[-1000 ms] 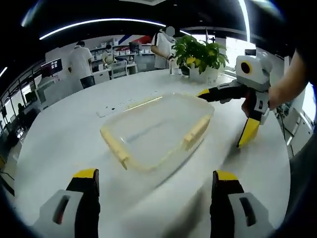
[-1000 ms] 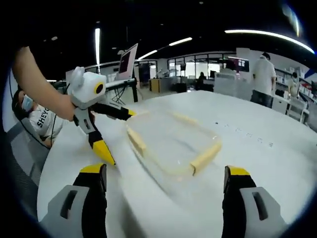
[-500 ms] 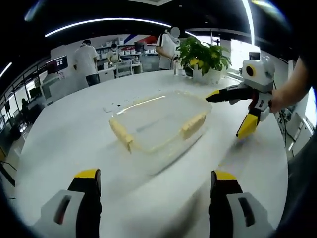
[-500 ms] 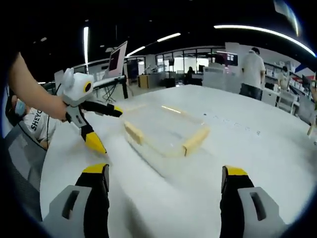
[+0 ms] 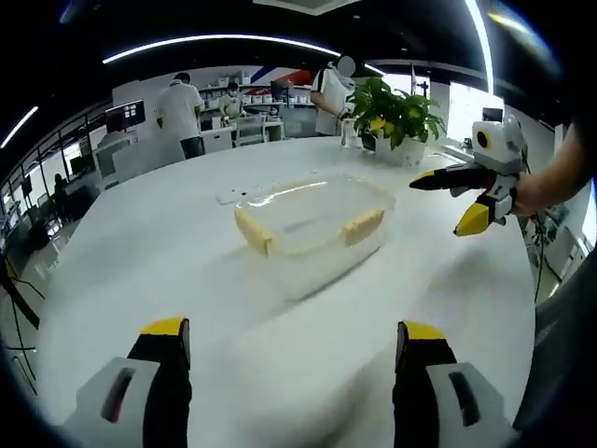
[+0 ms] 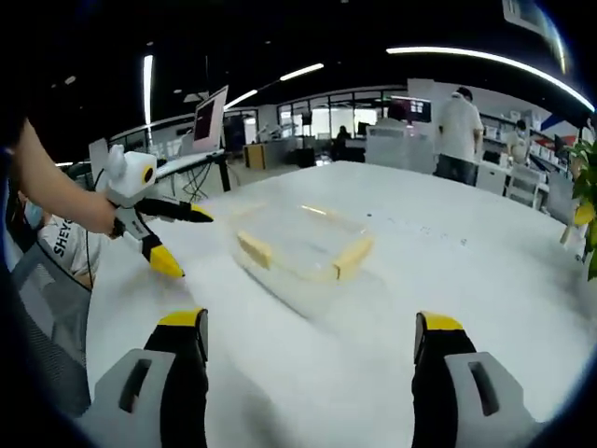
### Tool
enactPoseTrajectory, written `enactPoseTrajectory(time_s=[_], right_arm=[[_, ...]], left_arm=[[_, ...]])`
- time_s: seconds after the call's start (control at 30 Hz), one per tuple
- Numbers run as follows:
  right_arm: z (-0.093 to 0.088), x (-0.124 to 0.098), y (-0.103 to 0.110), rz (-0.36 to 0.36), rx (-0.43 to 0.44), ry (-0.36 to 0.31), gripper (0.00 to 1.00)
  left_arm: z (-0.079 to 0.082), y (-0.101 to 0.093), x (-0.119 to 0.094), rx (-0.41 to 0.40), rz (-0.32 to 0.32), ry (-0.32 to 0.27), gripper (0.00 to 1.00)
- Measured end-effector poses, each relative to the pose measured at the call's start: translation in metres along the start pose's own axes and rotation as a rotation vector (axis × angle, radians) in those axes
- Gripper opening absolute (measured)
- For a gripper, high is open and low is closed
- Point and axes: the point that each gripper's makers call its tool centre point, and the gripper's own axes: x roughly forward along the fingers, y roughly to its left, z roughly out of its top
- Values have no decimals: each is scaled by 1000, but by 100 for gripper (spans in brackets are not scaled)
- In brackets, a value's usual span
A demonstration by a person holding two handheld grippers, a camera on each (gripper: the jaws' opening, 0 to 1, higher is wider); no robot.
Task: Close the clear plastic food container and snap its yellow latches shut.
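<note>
Big round white table is taking up the foreground, open-plan office behind it. Potted green plant is sitting at the table's far edge. Long strip lights are glowing across a dark ceiling. People are standing by white desks and shelves. A monitor is standing off the table's left edge; glass partitions behind.

A potted plant stands at the far edge of the white surface (round); people stand by desks beyond.
</note>
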Motion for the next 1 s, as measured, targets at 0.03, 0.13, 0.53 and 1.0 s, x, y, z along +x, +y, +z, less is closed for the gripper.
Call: enactPoseTrajectory(time_s=[0.03, 0.13, 0.53, 1.0], right_arm=[[-2, -3, 1, -4, 2, 5, 89], [-4, -13, 3, -19, 28, 5, 89], [-11, -59, 11, -109, 132, 0, 88], [-16, -93, 27, -201, 241, -29, 87]], left_arm=[[0, 0, -3, -3, 4, -5, 88], [-3, -4, -15, -43, 9, -11, 88], [-23, -3, -63, -123, 60, -36, 87], [-27, 11, -111, -130, 120, -72, 90]])
